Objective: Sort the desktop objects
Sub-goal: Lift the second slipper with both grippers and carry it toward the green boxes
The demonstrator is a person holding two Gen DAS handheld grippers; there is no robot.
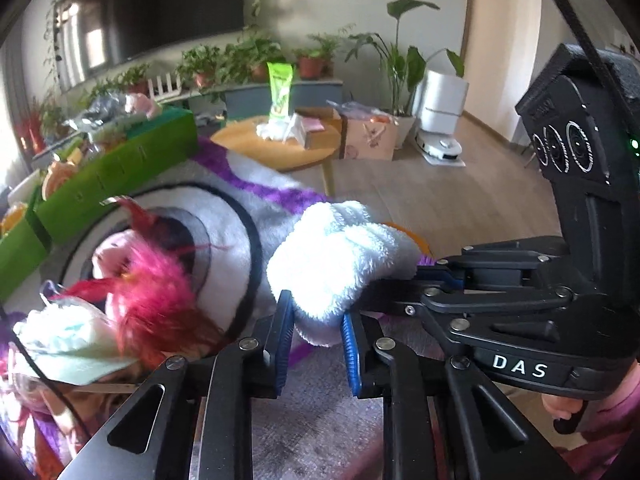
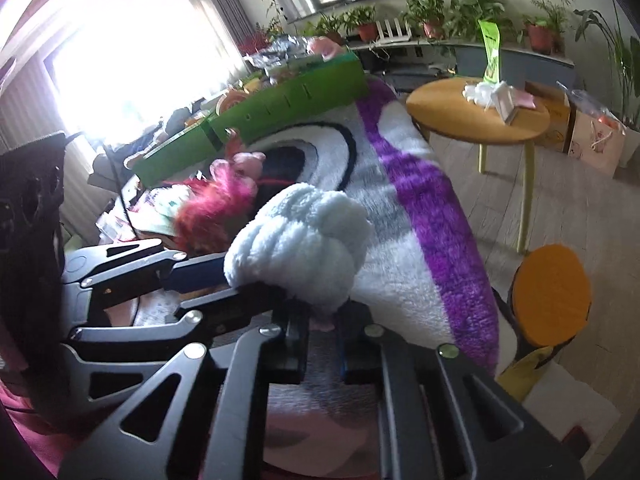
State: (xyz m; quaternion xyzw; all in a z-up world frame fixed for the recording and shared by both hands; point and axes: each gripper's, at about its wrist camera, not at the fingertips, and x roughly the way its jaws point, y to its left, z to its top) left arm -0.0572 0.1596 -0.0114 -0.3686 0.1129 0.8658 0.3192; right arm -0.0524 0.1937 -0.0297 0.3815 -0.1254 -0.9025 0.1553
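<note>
A: Where is the white fluffy sock [image 1: 340, 264]?

B: Between both tools, above the plush rug [image 1: 236, 248]. The left gripper [image 1: 316, 344] has its blue-padded jaws closed narrow on the sock's lower end. The right gripper [image 2: 322, 340] pinches the other end, jaws drawn close around a bit of fluff.

A: Which way does it run?

B: In the left wrist view its long axis slants from the left tool's jaws, low and near, up and rightward to the right tool's fingers [image 1: 440, 276], which enter from the right. In the right wrist view the sock [image 2: 300, 248] bulges up-left from the right jaws toward the left tool's fingers [image 2: 192, 272].

A: What does one view add?

B: The left view shows the right tool's housing, lettered DAS, and a white floor robot [image 1: 440, 146] by the wall. The right view alone shows the bright window [image 2: 132, 52] and an orange stool [image 2: 552, 296]. Both show the pink-haired doll [image 1: 152, 300], the green box [image 2: 280, 100] and the round wooden table [image 2: 476, 116].
</note>
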